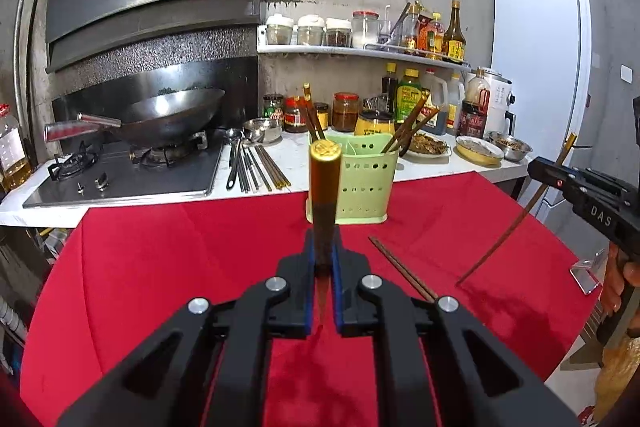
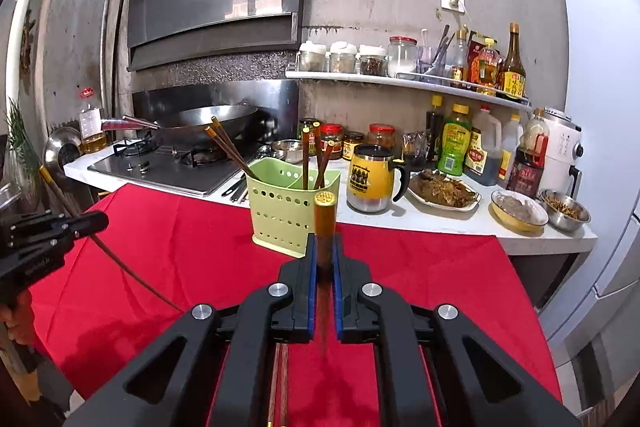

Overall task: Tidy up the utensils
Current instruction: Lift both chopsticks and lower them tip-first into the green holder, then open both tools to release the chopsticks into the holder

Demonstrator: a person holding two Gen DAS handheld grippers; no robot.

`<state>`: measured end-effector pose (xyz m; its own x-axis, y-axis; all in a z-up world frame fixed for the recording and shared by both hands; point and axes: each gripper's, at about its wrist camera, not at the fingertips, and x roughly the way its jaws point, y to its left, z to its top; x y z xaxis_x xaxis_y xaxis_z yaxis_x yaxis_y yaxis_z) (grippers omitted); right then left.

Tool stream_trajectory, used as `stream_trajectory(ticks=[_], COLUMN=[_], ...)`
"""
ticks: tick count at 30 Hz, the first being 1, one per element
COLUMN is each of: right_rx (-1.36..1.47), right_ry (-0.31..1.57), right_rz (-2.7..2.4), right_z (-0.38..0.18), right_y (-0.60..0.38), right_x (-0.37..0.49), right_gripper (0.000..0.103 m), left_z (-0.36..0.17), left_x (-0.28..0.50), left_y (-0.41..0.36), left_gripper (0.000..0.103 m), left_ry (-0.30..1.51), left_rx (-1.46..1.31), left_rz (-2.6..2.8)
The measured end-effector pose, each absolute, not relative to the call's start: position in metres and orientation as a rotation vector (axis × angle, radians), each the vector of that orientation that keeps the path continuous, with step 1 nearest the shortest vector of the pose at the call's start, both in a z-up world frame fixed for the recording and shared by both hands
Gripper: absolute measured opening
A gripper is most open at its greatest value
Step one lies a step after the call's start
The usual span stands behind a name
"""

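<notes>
Chopsticks are in transit: the left gripper [image 1: 324, 259] is clamped on a dark wooden chopstick with a gold cap [image 1: 325, 183], and the right gripper [image 2: 324, 259] pinches a matching gold-capped chopstick [image 2: 326, 223]. The pale green perforated plastic utensil holder [image 1: 362, 179] stands at the far edge of the red tablecloth [image 1: 180, 267], beside the counter, already holding several chopsticks. To do this well, I would tilt each stick upright over an open compartment and lower the tip past the rim before releasing. One loose brown chopstick [image 1: 400, 269] lies on the cloth.
</notes>
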<state>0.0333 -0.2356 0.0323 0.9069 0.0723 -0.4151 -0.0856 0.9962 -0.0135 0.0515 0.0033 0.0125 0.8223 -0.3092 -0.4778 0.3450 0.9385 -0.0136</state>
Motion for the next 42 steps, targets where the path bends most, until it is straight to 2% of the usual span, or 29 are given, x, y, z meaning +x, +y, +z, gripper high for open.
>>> stream_trajectory(ticks=[7, 14, 18, 26, 33, 35, 36, 37, 39, 42], right_rx=[-0.022, -0.048, -0.052, -0.049, -0.054, -0.056, -0.05, -0.047, -0.049, -0.051], right_ry=[0.399, 0.249, 0.167, 0.239, 0.319, 0.312, 0.297, 0.285, 0.26, 0.243], right_rz=[0.116, 0.186, 0.18, 0.15, 0.136, 0.13, 0.126, 0.124, 0.114, 0.103], right_z=[0.055, 0.112, 0.136, 0.117, 0.09, 0.092, 0.096, 0.1, 0.11, 0.121], right_y=[-0.233, -0.206, -0.201, -0.214, -0.218, -0.219, -0.221, -0.222, -0.226, -0.232], right_x=[0.062, 0.106, 0.134, 0.195, 0.218, 0.214, 0.208, 0.202, 0.187, 0.162], right_gripper=[0.007, 0.007, 0.007, 0.007, 0.009, 0.024, 0.038, 0.043, 0.043, 0.043], left_z=[0.044, 0.107, 0.128, 0.095, 0.066, 0.068, 0.071, 0.077, 0.088, 0.105], left_x=[0.076, 0.111, 0.142, 0.215, 0.244, 0.244, 0.242, 0.237, 0.228, 0.202], left_y=[-0.012, -0.038, -0.055, -0.083, -0.084, -0.082, -0.081, -0.078, -0.075, -0.069], left_gripper=[0.006, 0.006, 0.006, 0.006, 0.007, 0.007, 0.009, 0.017, 0.035, 0.036], left_ry=[0.427, 0.284, 0.261, 0.368, 0.445, 0.443, 0.441, 0.43, 0.397, 0.346], left_rx=[0.094, 0.087, 0.098, 0.137, 0.129, 0.124, 0.116, 0.103, 0.092, 0.099], left_rz=[-0.36, -0.394, -0.413, -0.444, -0.451, -0.45, -0.449, -0.451, -0.447, -0.428])
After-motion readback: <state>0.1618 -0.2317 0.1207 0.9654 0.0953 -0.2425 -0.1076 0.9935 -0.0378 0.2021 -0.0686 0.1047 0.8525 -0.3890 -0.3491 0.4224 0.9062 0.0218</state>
